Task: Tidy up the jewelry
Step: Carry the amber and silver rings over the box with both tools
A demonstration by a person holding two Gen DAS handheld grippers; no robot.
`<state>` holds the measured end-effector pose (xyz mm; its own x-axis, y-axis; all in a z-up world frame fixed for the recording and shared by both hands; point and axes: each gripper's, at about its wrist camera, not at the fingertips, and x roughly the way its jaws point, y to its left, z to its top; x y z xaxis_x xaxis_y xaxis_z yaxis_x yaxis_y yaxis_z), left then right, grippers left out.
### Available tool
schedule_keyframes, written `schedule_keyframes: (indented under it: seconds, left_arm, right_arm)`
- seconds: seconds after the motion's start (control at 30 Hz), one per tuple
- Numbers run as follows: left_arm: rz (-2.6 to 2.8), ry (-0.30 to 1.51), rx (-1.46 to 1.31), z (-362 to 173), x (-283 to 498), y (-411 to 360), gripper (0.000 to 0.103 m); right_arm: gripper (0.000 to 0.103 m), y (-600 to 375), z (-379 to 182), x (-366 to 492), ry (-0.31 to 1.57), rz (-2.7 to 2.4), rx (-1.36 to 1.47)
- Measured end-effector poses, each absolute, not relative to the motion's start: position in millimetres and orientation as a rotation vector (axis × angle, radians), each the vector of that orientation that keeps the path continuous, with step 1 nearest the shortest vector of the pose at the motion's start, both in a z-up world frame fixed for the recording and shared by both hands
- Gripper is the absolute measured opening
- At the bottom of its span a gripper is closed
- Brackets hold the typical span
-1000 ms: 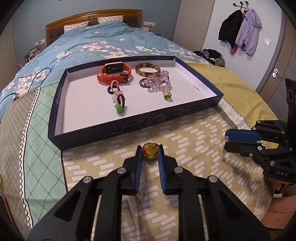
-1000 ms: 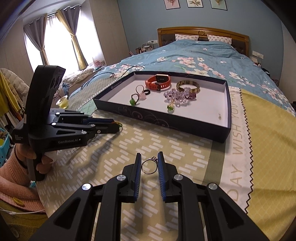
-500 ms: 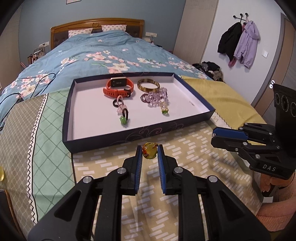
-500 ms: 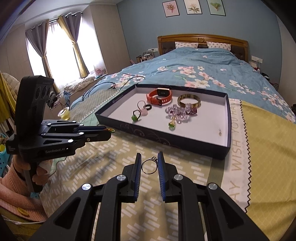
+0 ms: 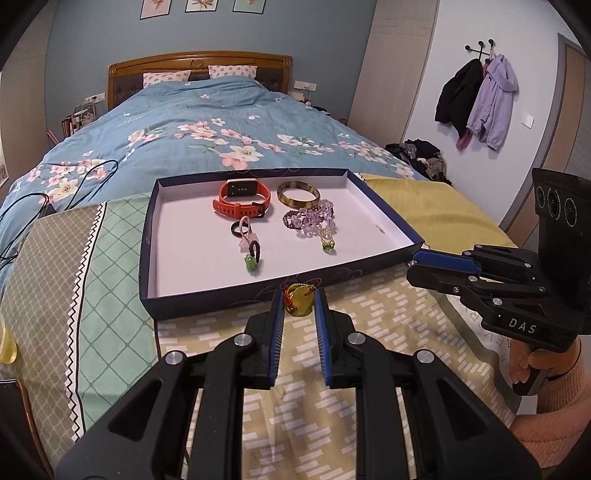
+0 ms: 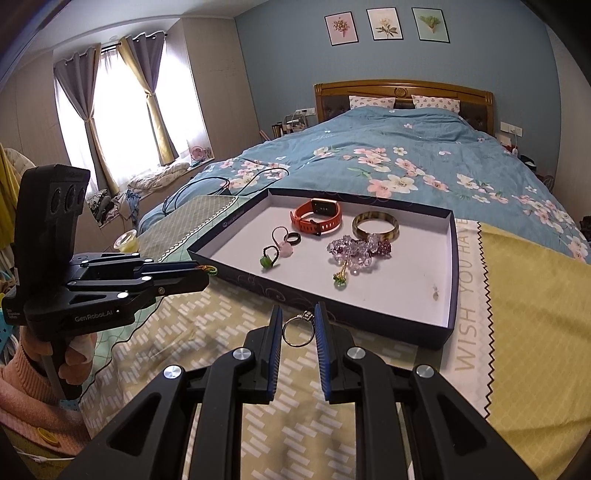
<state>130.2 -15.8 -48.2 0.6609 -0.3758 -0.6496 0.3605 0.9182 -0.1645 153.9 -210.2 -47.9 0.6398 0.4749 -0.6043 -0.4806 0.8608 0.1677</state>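
Left wrist: left claw (image 5: pixel 299 306) pinches amber ring (image 5: pixel 298 300).

We're in a home bedroom: a wide bed (image 6: pixel 424 162) under a blue floral duvet (image 5: pixel 207 144), wooden headboard (image 6: pixel 402 90) with two pillows, three botanical prints (image 6: pixel 386 25) on the blue wall. Curtains (image 6: pixel 147 96) frame a bright window, jackets (image 5: pixel 480 96) hang from wall hooks, and what looks like laundry (image 5: pixel 424 155) is heaped on the floor.
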Motion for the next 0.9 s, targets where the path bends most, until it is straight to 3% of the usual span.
schedule_keyframes:
  seconds: [0.9]
  left_arm:
    - [-0.404, 0.697, -0.021, -34, 134, -20, 0.017]
  right_arm:
    - [0.016, -207, -37, 167, 0.651, 0.543, -0.017]
